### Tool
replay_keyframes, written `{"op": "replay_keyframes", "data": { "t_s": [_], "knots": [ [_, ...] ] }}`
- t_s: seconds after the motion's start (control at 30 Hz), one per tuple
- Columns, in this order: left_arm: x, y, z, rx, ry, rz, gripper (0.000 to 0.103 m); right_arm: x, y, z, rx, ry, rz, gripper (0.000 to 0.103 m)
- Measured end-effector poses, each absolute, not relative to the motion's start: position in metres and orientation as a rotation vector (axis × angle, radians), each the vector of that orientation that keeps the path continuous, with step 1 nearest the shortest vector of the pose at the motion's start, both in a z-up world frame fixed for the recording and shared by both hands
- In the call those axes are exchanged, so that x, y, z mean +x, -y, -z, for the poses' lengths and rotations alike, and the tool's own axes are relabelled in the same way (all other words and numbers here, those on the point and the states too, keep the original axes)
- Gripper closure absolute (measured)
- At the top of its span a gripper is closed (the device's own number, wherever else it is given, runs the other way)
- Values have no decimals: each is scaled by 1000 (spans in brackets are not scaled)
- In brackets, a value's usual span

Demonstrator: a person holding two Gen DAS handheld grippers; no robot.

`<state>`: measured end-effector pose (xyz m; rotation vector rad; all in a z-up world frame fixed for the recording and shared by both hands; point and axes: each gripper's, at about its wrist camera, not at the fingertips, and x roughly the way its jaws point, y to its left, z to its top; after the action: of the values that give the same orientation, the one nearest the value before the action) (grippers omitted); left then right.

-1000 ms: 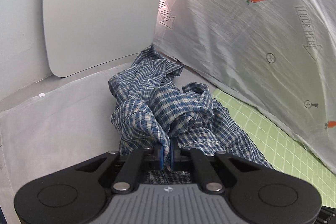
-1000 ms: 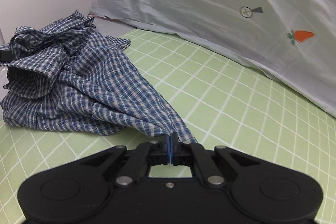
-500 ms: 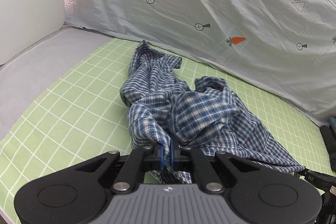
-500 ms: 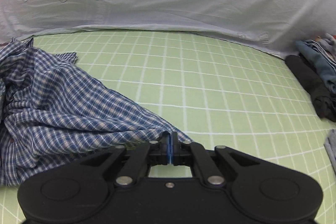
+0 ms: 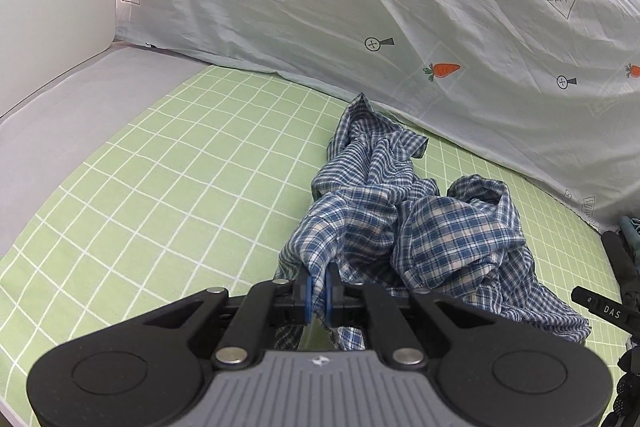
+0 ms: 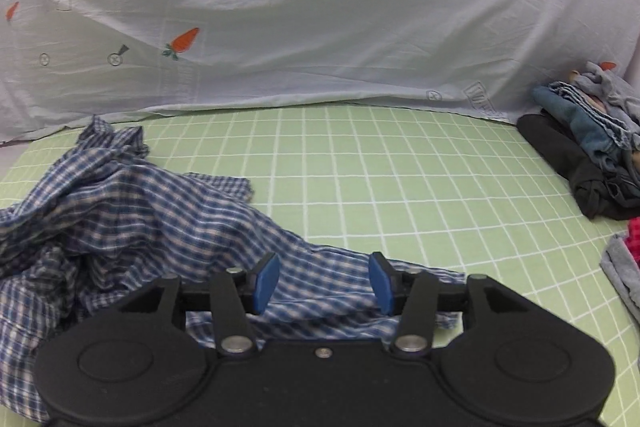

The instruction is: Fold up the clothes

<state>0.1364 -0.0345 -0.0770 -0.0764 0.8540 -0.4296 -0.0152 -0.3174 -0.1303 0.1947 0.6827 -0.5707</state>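
Note:
A crumpled blue and white plaid shirt (image 5: 420, 227) lies on the green checked mat (image 5: 180, 195). My left gripper (image 5: 318, 293) is shut on a fold of the shirt at its near edge. In the right wrist view the same shirt (image 6: 140, 219) spreads across the left half and runs under my right gripper (image 6: 324, 281), which is open with its blue pads apart just above the cloth's near corner.
A pale sheet printed with carrots (image 5: 400, 7) hangs behind the mat. A pile of dark and denim clothes (image 6: 592, 151) sits at the mat's right edge, with grey and red cloth (image 6: 628, 259) nearer. Grey surface (image 5: 60, 115) lies left of the mat.
My right gripper has opened and let go of the shirt's corner, which now lies on the mat. Both grippers have swung right with the shirt dragged onto the green mat.

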Motion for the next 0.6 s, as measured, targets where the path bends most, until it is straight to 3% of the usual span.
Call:
{"op": "replay_keyframes", "data": {
  "t_s": [0.17, 0.3, 0.37, 0.43, 0.47, 0.6],
  "knots": [
    [138, 17, 78, -60, -852, 421, 97, 23, 257, 138, 27, -711, 366, 42],
    [137, 0, 80, -54, -856, 394, 97, 52, 239, 139, -54, -690, 295, 28],
    [136, -7, 81, -60, -857, 377, 97, 66, 237, 136, -98, -672, 263, 31],
    [137, -12, 81, -71, -859, 359, 97, 79, 243, 135, -80, -685, 204, 81],
    [137, -13, 81, -75, -858, 352, 97, 86, 249, 134, -52, -700, 176, 99],
    [138, -17, 81, -92, -856, 324, 97, 88, 281, 117, -9, -625, 329, 101]
  ]
}}
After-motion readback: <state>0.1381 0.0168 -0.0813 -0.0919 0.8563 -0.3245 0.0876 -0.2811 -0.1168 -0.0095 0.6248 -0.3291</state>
